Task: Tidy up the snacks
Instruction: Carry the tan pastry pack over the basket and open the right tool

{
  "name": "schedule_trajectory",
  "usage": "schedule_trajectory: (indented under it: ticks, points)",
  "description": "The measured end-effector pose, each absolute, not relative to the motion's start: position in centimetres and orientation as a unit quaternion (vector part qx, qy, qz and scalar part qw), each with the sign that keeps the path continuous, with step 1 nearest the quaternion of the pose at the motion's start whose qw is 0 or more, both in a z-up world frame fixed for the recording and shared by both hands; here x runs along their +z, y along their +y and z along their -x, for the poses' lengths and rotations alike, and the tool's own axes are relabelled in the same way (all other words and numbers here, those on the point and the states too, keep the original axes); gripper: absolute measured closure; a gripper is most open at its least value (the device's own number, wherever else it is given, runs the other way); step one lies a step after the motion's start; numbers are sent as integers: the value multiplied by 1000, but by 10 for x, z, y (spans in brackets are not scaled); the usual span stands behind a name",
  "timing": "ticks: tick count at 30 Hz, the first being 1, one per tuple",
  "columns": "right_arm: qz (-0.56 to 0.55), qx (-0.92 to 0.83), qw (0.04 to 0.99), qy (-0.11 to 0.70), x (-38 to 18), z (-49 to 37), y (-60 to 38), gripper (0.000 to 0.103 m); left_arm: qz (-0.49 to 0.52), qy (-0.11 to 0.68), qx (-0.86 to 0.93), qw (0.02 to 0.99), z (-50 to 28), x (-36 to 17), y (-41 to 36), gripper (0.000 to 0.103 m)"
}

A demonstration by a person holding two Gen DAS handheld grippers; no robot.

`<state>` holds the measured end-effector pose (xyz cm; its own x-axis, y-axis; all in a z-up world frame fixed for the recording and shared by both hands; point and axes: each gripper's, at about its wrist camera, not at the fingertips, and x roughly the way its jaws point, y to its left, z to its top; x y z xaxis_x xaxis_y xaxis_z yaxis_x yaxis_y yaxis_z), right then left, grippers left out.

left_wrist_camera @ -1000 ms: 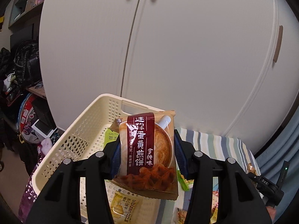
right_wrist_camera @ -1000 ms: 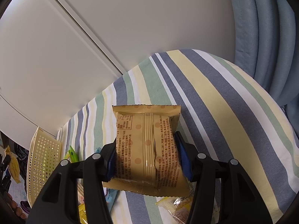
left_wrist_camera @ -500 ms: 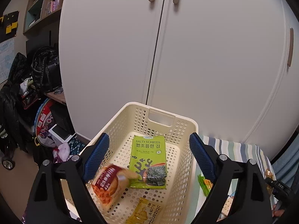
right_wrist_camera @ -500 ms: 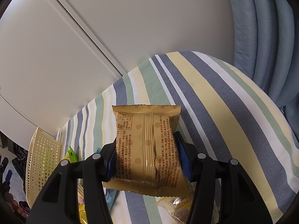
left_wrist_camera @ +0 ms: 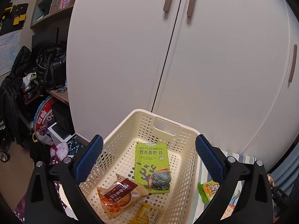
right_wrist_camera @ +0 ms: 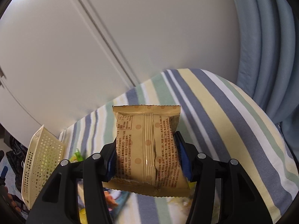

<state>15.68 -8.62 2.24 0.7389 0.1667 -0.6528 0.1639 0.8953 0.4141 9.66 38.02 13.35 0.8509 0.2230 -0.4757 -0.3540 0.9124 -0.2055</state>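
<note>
My left gripper [left_wrist_camera: 149, 155] hangs open over the cream perforated basket [left_wrist_camera: 168, 127], with nothing between its fingers. Inside the basket lie a brown waffle-cookie packet [left_wrist_camera: 119, 194], a green seaweed packet [left_wrist_camera: 152, 166] and a yellow packet [left_wrist_camera: 147, 214] at the near edge. In the right wrist view my right gripper [right_wrist_camera: 147, 156] is shut on a tan snack packet [right_wrist_camera: 147, 145], held back side up above the striped cloth [right_wrist_camera: 224, 115]. The basket [right_wrist_camera: 43, 160] appears at the far left of that view.
White cupboard doors [left_wrist_camera: 205, 65] stand right behind the basket. A small green snack pack [left_wrist_camera: 209, 190] lies on the cloth right of the basket. Bags and clutter [left_wrist_camera: 37, 93] fill the left. Blue curtains [right_wrist_camera: 271, 46] hang at the right; more snacks lie under the right gripper.
My left gripper opened and let go of the brown waffle-cookie packet, which dropped into the basket, then rose and pulled back. My right gripper, still holding its tan packet, has begun moving.
</note>
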Motion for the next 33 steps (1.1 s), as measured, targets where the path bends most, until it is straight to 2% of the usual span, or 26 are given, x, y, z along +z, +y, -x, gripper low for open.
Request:
schedule_trajectory:
  ticks: [16,25,33]
  points:
    - [-161,175,913,330,129,-167,83,48,209,184,154,948,-65,156,422,3]
    - [-116,248,893,357,130,-179,193,48,203,143,118,961,-41,182,412,3]
    - [-93,270,881,376,116,-191,251,48,186,109,110,970,-20,204,404,3]
